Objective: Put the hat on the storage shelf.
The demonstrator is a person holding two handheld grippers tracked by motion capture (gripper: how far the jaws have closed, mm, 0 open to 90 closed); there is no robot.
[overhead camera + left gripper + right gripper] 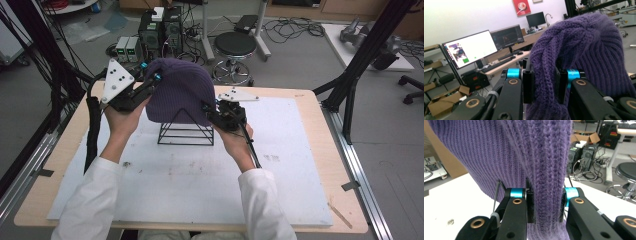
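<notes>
Black jaws of the right gripper are clamped on a thick fold of the purple hat, the knit bunched between the pads; the left gripper likewise pinches a cabled ridge of the hat, its jaws pressed tight on the wool. Seen from above, the left gripper bites the hat at about nine o'clock and the right gripper at about four o'clock, with the hat draped over the apex of a black wire stand near the middle of the white mat on the table. Risks, as I judge them: each grip holds only a fold of stretchy knit, so an uneven pull could let the wool creep out of one pair of jaws and leave the hat hanging lopsided; the stand looks light and open-framed, so dragging the hat sideways rather than settling it straight down could tip or slide it; the loose weave could also snag on the stand's corner or on a jaw edge when released; pulling the two sides apart too hard would stretch the brim.
</notes>
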